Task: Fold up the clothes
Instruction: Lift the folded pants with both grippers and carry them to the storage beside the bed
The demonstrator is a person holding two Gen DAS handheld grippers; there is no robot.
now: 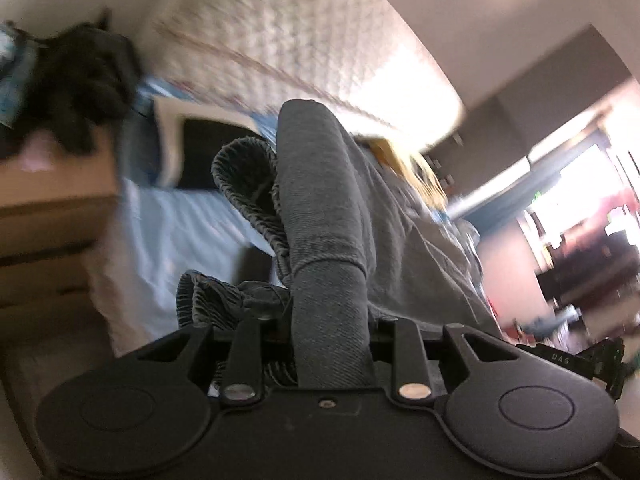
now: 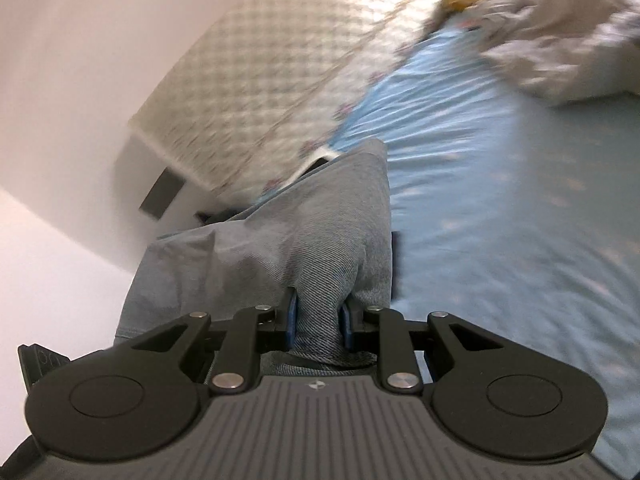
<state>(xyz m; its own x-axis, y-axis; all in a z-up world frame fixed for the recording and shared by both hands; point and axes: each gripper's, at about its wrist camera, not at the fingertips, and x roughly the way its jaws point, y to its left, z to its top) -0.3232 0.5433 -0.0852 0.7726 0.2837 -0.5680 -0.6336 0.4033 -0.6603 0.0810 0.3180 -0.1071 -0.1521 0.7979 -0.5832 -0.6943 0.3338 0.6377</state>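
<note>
A grey denim garment [image 1: 324,208] with a ribbed elastic waistband [image 1: 244,184] fills the middle of the left wrist view. My left gripper [image 1: 330,332] is shut on a thick fold of it and holds it above the bed. In the right wrist view my right gripper [image 2: 317,320] is shut on another fold of the same grey denim garment [image 2: 304,232], which stands up between the blue finger pads [image 2: 290,316]. Both frames are blurred by motion.
A bed with a light blue sheet [image 2: 500,184] lies below. A white quilted mattress [image 1: 296,36] leans against the wall. A pale crumpled cloth pile [image 2: 568,40] lies far right. A wooden cabinet [image 1: 52,204] with dark clothes [image 1: 80,76] stands left.
</note>
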